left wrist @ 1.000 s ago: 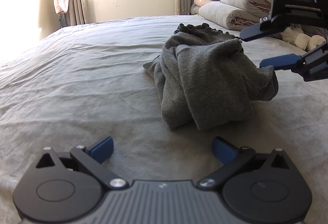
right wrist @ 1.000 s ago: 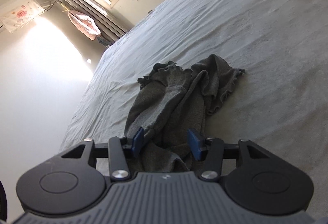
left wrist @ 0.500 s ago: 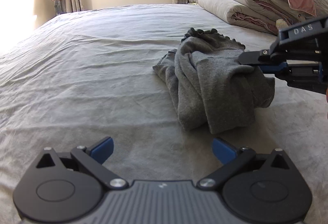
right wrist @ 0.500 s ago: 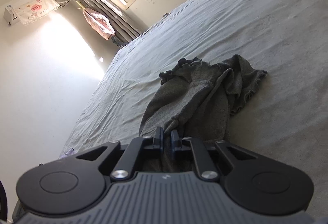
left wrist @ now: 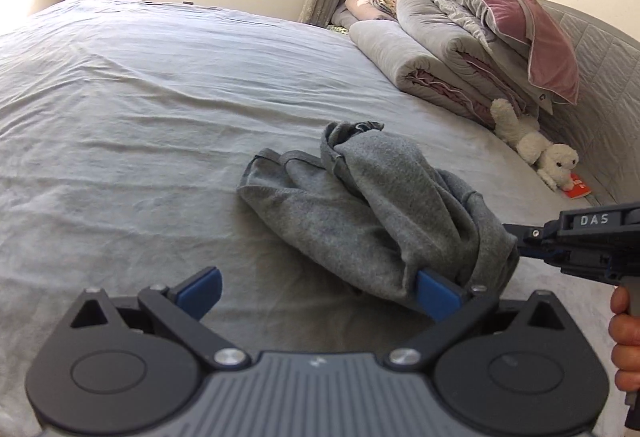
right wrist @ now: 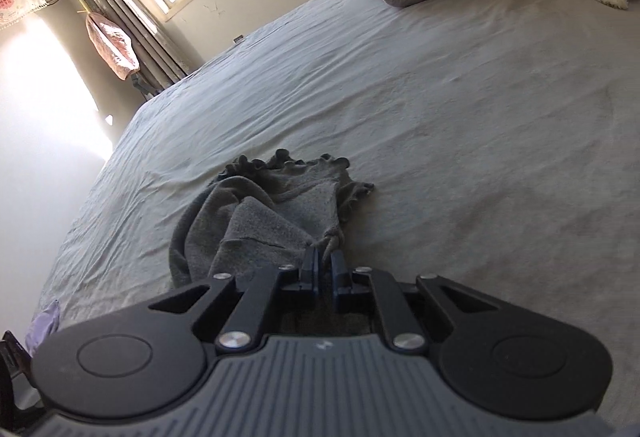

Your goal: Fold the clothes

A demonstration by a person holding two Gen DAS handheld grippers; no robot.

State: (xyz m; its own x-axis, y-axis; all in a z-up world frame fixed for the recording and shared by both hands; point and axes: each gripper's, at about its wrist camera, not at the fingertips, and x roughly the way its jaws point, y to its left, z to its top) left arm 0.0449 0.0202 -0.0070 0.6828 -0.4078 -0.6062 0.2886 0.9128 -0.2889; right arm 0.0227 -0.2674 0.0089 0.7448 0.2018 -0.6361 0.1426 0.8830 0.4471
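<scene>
The grey garment (left wrist: 372, 213) lies crumpled in a heap on the bed (left wrist: 140, 117), out in the open middle of the sheet and well apart from the headboard end. The right gripper (right wrist: 324, 261) has just closed its jaws on a bunched bit of the cloth at the near end of the heap; a pinched tuft shows between the blue pads. That grip is probably there to lift one edge free so the tangle can be shaken out flat before any fold. The ruffled hem sits at the far end of the heap, away from the grip.

The left gripper (left wrist: 320, 293) hangs just above the sheet with its jaws spread wide and nothing pressed between them. One pad lies against the near edge of the garment, likely lined up for a second hold.

No basket, box or drawer is in view. Folded quilts (left wrist: 432, 53), a pillow (left wrist: 520, 17) and a plush toy (left wrist: 536, 149) sit along the headboard edge.
</scene>
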